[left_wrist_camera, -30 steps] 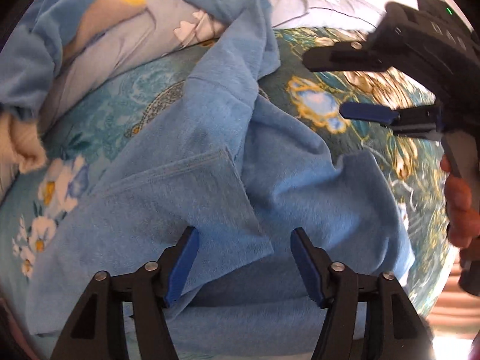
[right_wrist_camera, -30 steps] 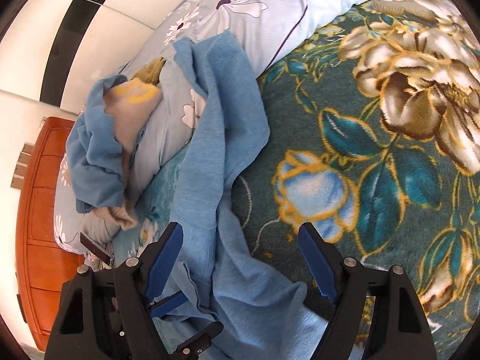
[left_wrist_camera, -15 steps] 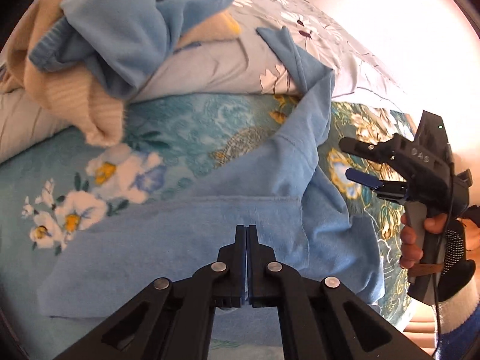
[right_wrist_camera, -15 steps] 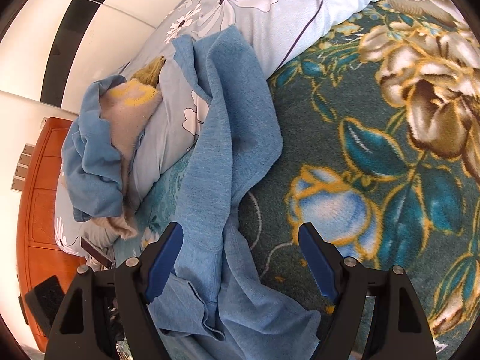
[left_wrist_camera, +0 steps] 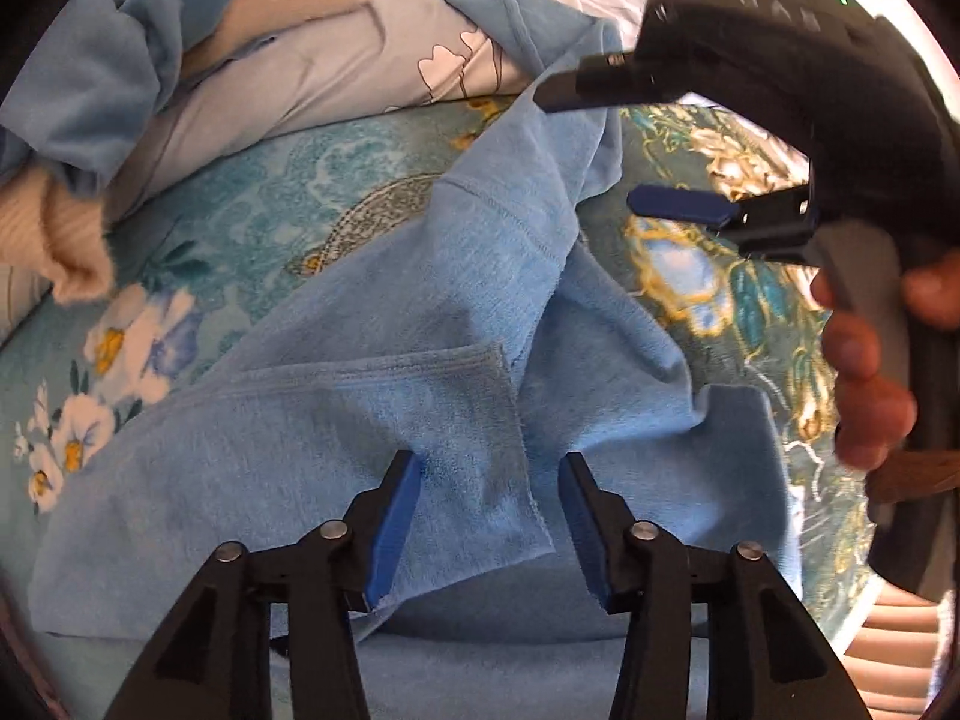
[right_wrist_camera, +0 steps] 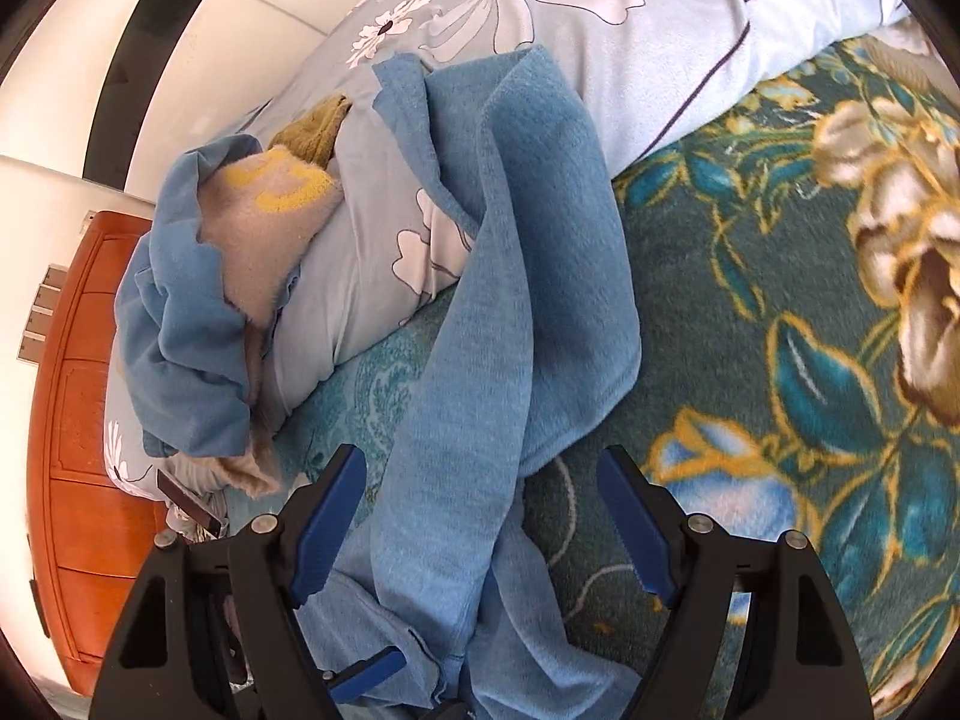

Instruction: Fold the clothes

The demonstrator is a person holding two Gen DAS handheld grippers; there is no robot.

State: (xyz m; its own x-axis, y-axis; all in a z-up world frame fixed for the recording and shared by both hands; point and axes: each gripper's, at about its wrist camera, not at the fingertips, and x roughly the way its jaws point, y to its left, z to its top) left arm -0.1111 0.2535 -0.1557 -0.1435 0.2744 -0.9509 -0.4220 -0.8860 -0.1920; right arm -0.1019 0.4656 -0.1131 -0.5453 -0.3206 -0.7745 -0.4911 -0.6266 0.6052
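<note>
Half a second ago the left gripper (left_wrist_camera: 487, 531) was pinched shut; its blue pads now stand apart over the cloth with nothing between them, and the right gripper (left_wrist_camera: 606, 150) has swung in close across the top right of the left wrist view. The bed's floral blanket (right_wrist_camera: 780, 312), teal with gold and white blooms, carries everything. Along its far edge lies a pale flowered pillow (right_wrist_camera: 600, 18). The blue garment (left_wrist_camera: 420, 372) sprawls over the middle of the blanket, rumpled, with one long part running up onto the pillow and a hemmed flap folded back near the left gripper's fingers. At the pillow's left end sits a heap of other clothes (right_wrist_camera: 198, 300), blue cloth wrapped around a cream knit piece with yellow marking. Beyond that heap, at the left of the right wrist view, stands an orange wooden cabinet (right_wrist_camera: 78, 450). The right gripper's jaws are spread wide and empty, above the garment's long part; a hand (left_wrist_camera: 870, 372) grips its handle.
</note>
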